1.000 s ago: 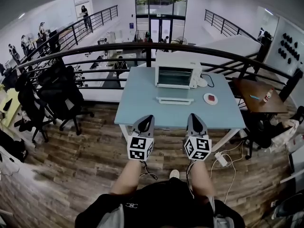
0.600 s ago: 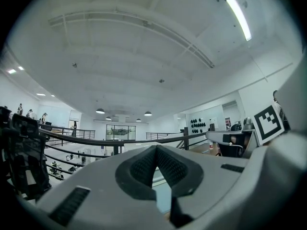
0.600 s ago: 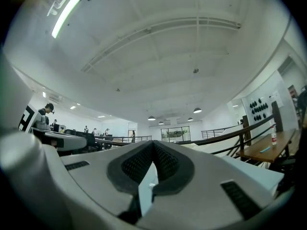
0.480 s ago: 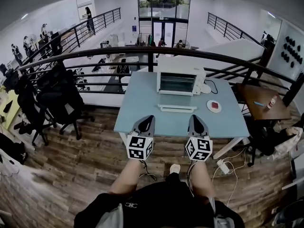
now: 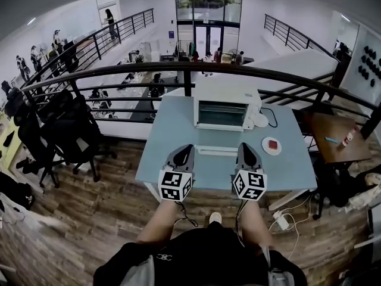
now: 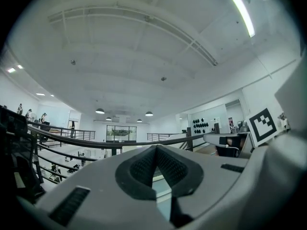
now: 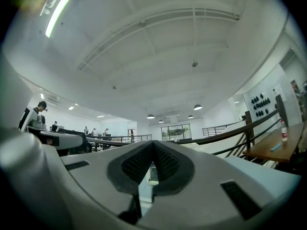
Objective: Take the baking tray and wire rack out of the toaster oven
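Note:
A white toaster oven stands at the far side of a light blue table, its door folded down toward me and its cavity open. What is inside the cavity is too small to tell. My left gripper and right gripper hover side by side over the table's near edge, pointing level at the oven, both shut and holding nothing. In the left gripper view the left gripper has its pads together, and in the right gripper view so has the right gripper.
A white plate with something red on it lies right of the oven. A dark railing runs behind the table. Black office chairs stand at the left, a brown table at the right. A power strip lies on the wood floor.
The table and oven have come nearer and now sit larger in the head view. Both grippers now reach over the table's near edge, still shut.

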Motion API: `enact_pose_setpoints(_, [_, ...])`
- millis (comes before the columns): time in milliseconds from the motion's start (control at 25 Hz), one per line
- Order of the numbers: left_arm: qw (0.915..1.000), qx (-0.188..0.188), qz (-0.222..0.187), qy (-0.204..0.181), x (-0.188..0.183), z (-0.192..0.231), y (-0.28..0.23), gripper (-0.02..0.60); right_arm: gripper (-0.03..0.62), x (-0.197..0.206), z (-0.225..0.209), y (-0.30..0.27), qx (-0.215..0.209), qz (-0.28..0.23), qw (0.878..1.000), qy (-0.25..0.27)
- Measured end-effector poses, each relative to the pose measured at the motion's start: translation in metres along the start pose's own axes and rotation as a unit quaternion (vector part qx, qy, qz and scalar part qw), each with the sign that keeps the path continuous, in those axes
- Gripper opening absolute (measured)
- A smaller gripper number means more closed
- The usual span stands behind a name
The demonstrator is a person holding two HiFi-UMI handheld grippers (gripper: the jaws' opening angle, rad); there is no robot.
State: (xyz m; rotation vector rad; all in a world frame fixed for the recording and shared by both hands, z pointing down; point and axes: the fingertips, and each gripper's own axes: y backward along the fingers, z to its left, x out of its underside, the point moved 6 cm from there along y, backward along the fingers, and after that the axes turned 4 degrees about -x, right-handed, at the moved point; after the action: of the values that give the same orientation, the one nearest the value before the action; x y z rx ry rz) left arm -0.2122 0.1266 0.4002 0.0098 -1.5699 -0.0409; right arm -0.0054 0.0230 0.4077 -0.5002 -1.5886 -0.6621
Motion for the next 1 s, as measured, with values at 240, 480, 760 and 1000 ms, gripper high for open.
enact_pose_setpoints(240, [0.9999,-0.002,0.012,0.003,0.005,0.003,-0.064,0.012,-0.005,0.009,-0.040,-0.052,-0.002,0.009,1.000,-0.009])
enact_pose_setpoints(480, [0.9997,-0.002,0.024,-0.004,0.006,0.003,-0.130,0.012,-0.005,0.015,-0.081,-0.100,-0.005,0.018,1.000,-0.021])
enact_pose_setpoints(760, [0.9995,-0.012,0.030,-0.001,0.011,0.000,-0.198,0.012,-0.005,0.029,-0.127,-0.153,-0.015,0.034,0.999,-0.026])
enact_pose_setpoints(1000, [0.9990,-0.027,0.032,0.013,0.017,0.007,-0.244,0.012,-0.005,0.039,-0.153,-0.199,-0.035,0.045,0.998,-0.025])
